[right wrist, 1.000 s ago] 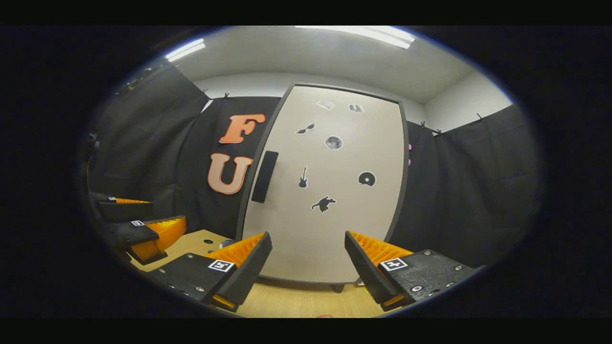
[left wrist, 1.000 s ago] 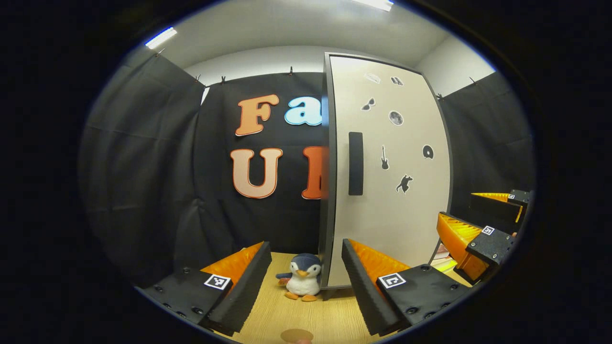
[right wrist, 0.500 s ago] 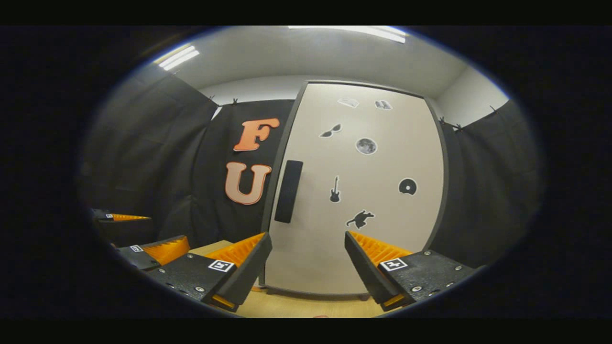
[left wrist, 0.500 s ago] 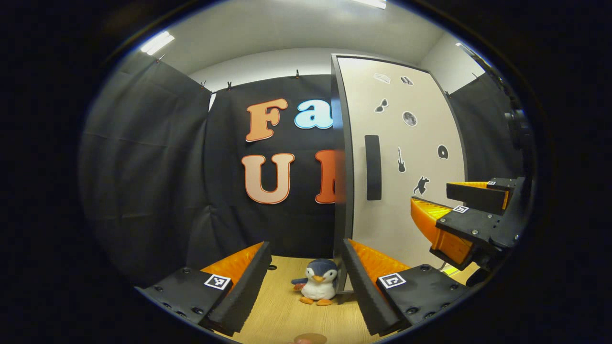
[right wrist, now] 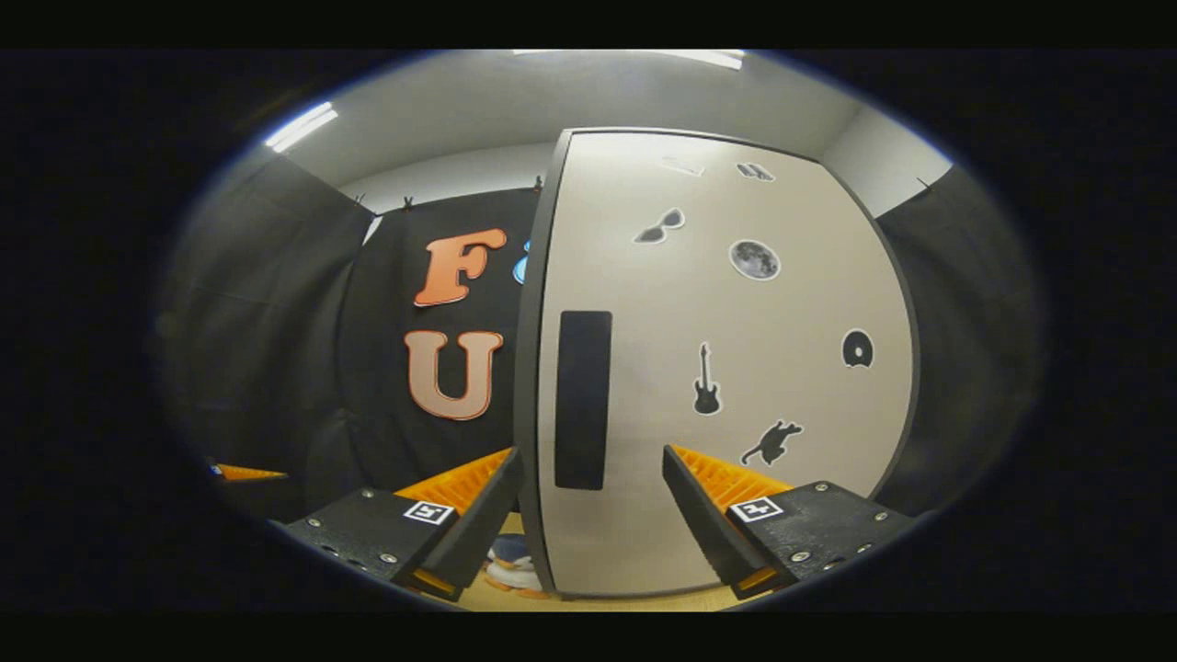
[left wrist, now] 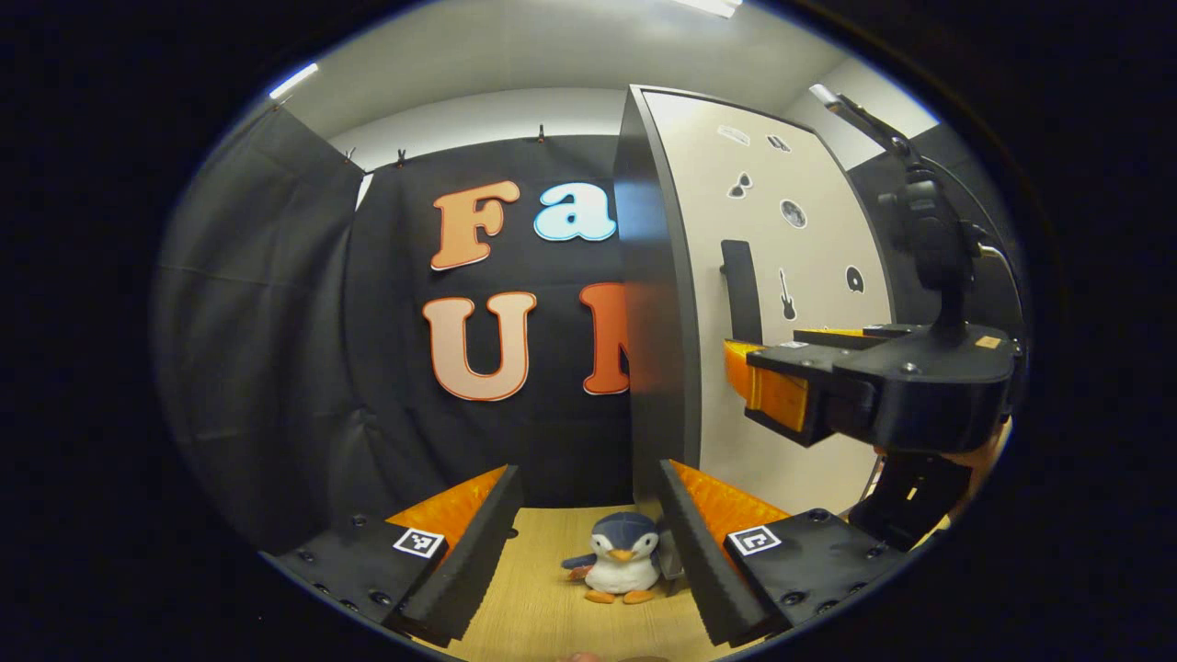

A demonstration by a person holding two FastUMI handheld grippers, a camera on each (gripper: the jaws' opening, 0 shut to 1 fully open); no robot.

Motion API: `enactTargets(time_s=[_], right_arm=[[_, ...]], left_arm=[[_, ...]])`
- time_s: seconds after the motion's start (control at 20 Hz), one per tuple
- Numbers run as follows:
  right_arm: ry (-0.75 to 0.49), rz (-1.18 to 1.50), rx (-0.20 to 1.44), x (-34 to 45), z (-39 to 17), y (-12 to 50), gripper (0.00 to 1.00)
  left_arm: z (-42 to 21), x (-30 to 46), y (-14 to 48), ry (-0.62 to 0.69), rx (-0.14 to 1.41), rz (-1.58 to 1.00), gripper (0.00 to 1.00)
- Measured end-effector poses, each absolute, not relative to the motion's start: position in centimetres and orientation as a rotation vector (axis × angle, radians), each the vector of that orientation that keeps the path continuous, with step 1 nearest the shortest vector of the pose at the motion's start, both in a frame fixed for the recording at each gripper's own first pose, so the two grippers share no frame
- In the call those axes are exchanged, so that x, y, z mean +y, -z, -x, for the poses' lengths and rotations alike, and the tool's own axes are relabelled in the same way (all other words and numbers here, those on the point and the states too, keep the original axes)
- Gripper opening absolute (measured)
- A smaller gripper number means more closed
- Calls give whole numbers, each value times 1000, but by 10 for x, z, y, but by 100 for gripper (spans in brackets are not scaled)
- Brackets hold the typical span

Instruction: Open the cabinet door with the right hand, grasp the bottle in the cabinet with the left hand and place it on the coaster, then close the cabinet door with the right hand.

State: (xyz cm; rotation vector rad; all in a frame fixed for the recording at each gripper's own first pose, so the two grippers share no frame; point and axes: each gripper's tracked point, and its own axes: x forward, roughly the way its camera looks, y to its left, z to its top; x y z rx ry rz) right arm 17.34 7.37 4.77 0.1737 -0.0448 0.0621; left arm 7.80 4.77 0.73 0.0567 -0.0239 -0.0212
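The right hand-held gripper (right wrist: pixel 588 501) is facing the cabinet door (right wrist: pixel 726 368) with its fingers spread wide and nothing between them. In the right gripper view, the black vertical handle (right wrist: pixel 583 400) is standing near the door's left edge, and the lower end of the handle is lining up with the gap between the two fingers; whether either finger is touching it I cannot tell. The pale door is sitting shut in its dark frame, carrying small stickers: sunglasses, a moon, a guitar, a disc and a cat. In the left gripper view the same gripper (left wrist: pixel 768 372) is showing from the side at the right, its fingers reaching toward the handle (left wrist: pixel 741 290), with part of a hand (left wrist: pixel 975 455) showing beneath its body.

The left hand-held gripper (left wrist: pixel 588 542) is hanging low over the wooden surface (left wrist: pixel 542 611), also wide and holding nothing. Between its fingers a penguin plush toy (left wrist: pixel 621 570) is sitting on the surface, just beside the cabinet's near corner (left wrist: pixel 657 303). The toy (right wrist: pixel 510 570) is also peeking out at the bottom of the right gripper view, left of the door's lower edge.

With the door shut, the bottle is hidden.
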Motion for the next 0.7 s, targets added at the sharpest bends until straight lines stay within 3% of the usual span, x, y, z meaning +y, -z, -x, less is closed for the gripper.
enactTargets(time_s=[0.2,0.4,0.7], right_arm=[[-42,-216,-22,80,-193,-47,88],[-36,-232,5,80,-203,-45,73],[-8,-265,38,79,-206,-43,36]], left_arm=[[-87,53,9,70,9,-30,96],[-91,64,14,73,19,-14,96],[-88,83,20,67,24,-12,99]])
